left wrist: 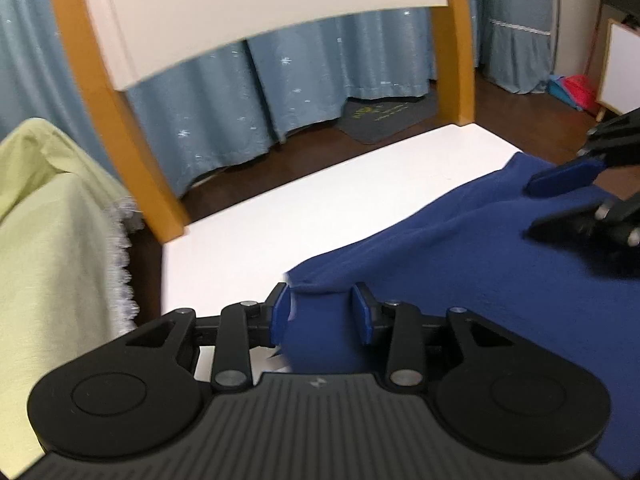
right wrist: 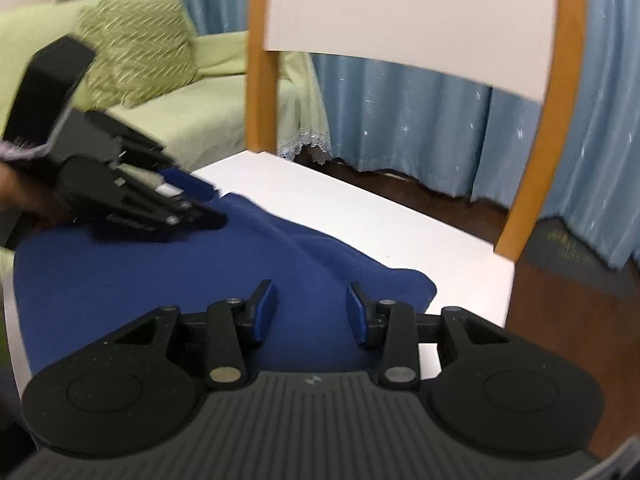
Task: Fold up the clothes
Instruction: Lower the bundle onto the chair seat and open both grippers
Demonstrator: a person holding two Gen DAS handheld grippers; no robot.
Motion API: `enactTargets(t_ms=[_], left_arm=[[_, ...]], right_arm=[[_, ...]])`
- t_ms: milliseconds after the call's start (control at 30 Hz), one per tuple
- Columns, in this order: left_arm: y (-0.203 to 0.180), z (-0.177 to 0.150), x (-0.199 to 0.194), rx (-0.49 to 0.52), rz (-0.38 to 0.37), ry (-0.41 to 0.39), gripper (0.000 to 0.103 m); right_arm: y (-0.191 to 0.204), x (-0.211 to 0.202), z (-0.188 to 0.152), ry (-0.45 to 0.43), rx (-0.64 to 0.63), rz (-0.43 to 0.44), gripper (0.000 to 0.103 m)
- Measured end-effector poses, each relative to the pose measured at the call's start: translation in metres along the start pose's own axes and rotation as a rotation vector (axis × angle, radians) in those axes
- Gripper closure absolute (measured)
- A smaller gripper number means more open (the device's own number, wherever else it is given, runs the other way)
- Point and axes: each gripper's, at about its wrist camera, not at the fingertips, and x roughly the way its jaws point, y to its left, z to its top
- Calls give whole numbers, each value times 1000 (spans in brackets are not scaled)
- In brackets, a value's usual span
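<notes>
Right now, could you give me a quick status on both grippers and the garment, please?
Left gripper open, straddling blue garment edge. Right gripper open over it. Garment rumpled on white table. Chair behind table.

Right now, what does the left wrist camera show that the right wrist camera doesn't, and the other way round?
Only the left wrist view shows the dark doormat lying clearly by the curtain, and pink and blue items on the floor at far right. Only the right wrist view shows the green patterned cushion on the sofa. Both show the blue garment spread on the white seat of the wooden chair, the light blue curtains, and both tools, left tool and right tool, open over the cloth.
</notes>
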Motion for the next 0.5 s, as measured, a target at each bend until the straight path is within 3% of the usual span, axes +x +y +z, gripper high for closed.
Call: enactTargets(t_ms=[200,367,500], left_arm=[[-7,-34,-75,-36,12,-37,61],[-27,-64,-96,-62,26,-27,62],[-37,-59,-108,-43,46,-36,63]], right_arm=[[12,-64,-15,-85,14,-7,69],[30,-102,-49,-95,36,1,69],[42,-96,-71,-57,22,-20,69]])
